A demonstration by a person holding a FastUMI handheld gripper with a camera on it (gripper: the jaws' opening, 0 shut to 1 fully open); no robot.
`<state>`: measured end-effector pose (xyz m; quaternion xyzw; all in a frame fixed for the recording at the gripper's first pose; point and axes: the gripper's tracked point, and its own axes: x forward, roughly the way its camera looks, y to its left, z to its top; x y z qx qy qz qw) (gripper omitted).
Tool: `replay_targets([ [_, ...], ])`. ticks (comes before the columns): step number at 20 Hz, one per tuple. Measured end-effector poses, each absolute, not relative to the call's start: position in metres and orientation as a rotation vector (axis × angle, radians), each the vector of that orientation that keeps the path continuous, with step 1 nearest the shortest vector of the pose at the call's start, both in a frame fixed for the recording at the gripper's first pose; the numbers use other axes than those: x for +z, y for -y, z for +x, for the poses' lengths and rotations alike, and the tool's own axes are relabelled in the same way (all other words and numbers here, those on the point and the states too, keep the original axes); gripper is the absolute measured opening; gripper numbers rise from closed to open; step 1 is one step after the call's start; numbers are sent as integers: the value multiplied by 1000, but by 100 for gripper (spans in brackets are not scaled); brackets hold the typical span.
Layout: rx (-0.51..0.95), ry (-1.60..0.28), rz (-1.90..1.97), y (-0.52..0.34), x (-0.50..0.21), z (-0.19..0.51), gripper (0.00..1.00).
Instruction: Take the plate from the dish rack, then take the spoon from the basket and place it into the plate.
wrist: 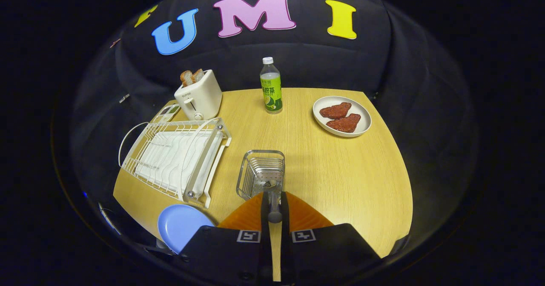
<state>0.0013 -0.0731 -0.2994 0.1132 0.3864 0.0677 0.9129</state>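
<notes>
Wooden tabletop (340,171) below us: our gripper (275,211) clamps the thin steel spoon's dark handle (274,215) over the wire basket (260,173); slick, light, so we grip mid-handle.

The table (340,171) looks like pale wood with a fine grain and a matt, smooth face. The rack (174,158) is wire with a glossy white coating. The basket (260,173) is shiny bare metal wire over a perforated metal floor. The blue plate (181,230) looks like smooth plastic with a dull sheen. The toaster (199,96) has a smooth cream shell. The bottle (271,86) is clear plastic with a glossy label. The white dish (364,126) looks glazed.
</notes>
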Motion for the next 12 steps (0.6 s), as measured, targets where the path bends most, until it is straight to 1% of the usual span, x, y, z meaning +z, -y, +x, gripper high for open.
replay_targets([
  [1, 132, -790, 233, 73, -298, 2, 10],
  [7, 109, -731, 230, 72, -260, -5, 10],
  [12, 161, -648, 265, 55, -203, -42, 10],
])
